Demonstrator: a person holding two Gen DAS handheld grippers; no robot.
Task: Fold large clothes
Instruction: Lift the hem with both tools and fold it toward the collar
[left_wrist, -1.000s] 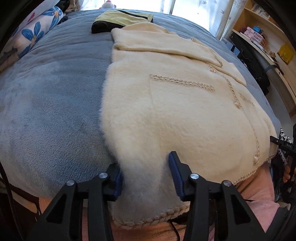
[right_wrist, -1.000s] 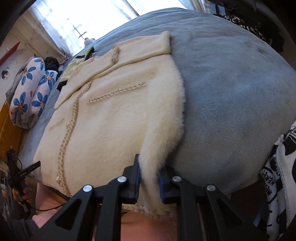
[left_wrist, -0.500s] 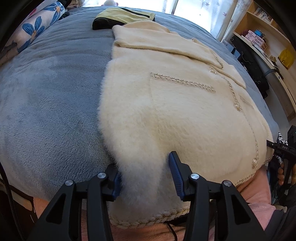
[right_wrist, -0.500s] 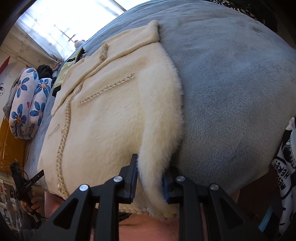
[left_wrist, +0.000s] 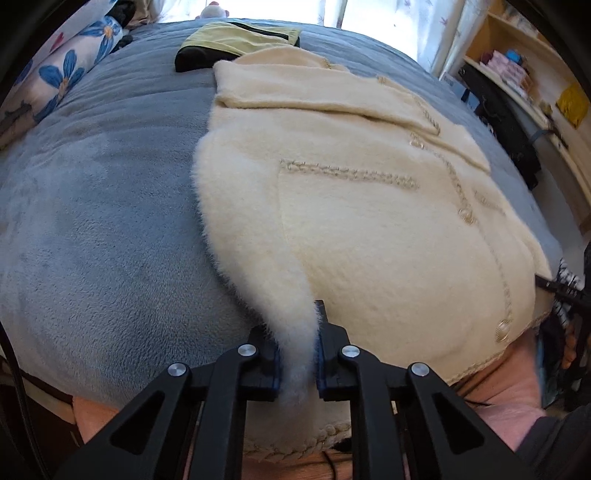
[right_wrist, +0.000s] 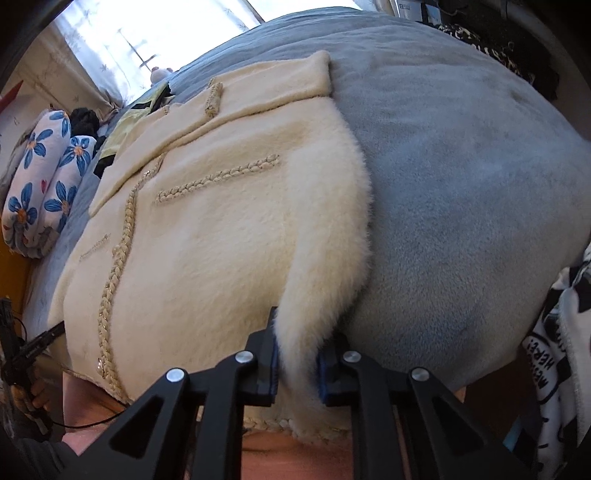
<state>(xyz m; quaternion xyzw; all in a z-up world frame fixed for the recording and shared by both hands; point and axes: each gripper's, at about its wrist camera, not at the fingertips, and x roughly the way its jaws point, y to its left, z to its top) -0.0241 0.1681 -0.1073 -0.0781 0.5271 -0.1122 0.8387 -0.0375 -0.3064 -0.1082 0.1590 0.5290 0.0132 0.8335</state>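
A cream fluffy jacket (left_wrist: 351, 206) with braided trim and buttons lies flat on a grey-blue blanket (left_wrist: 96, 229), sleeves folded across its upper part. My left gripper (left_wrist: 297, 363) is shut on a pinched ridge of the jacket's left side near the hem. In the right wrist view the same jacket (right_wrist: 207, 236) fills the middle, and my right gripper (right_wrist: 297, 365) is shut on a pinched ridge of its right side near the hem. The hem hangs over the bed's near edge.
A yellow and black garment (left_wrist: 236, 40) lies beyond the collar. A blue-flowered pillow (right_wrist: 40, 184) sits at the bed's far left. A black-and-white printed cloth (right_wrist: 554, 362) hangs at the right. Shelves (left_wrist: 524, 74) stand beside the bed.
My left gripper has closed from open onto the jacket's left edge, bunching it into a ridge. My right gripper stays clamped on the right edge.
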